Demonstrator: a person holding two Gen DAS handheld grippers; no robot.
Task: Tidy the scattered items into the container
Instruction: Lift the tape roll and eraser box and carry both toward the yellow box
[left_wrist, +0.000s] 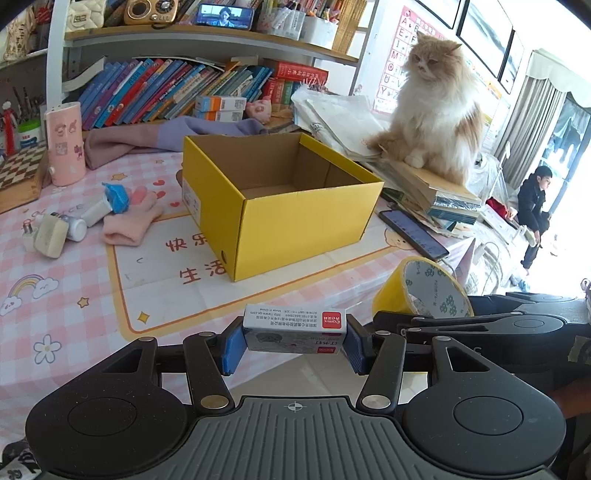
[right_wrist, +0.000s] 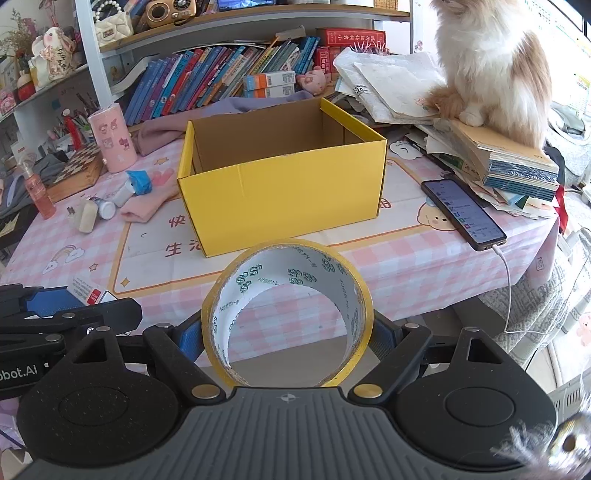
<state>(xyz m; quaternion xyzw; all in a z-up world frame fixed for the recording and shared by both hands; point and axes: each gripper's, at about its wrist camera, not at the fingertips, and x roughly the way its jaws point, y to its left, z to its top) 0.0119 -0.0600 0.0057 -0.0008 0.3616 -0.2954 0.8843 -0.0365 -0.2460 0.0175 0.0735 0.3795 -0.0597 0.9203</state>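
An open yellow cardboard box (left_wrist: 280, 206) stands empty mid-table; it also shows in the right wrist view (right_wrist: 280, 192). My left gripper (left_wrist: 293, 338) is shut on a small staples box (left_wrist: 295, 330), held near the table's front edge. My right gripper (right_wrist: 288, 332) is shut on a yellow tape roll (right_wrist: 286, 314), also near the front edge; the roll shows in the left wrist view (left_wrist: 424, 295) too. Left of the box lie a pink sock (left_wrist: 129, 221), a white charger plug (left_wrist: 48, 234), a small bottle (left_wrist: 75, 227) and a blue-capped tube (left_wrist: 107, 205).
A cat (left_wrist: 439, 107) sits on a pile of books and papers (left_wrist: 424, 184) at the right. A phone (left_wrist: 413, 229) lies on its cable beside the box. A pink cylinder (left_wrist: 66, 144), chessboard (left_wrist: 18, 173), cloth (left_wrist: 147, 140) and bookshelf stand behind.
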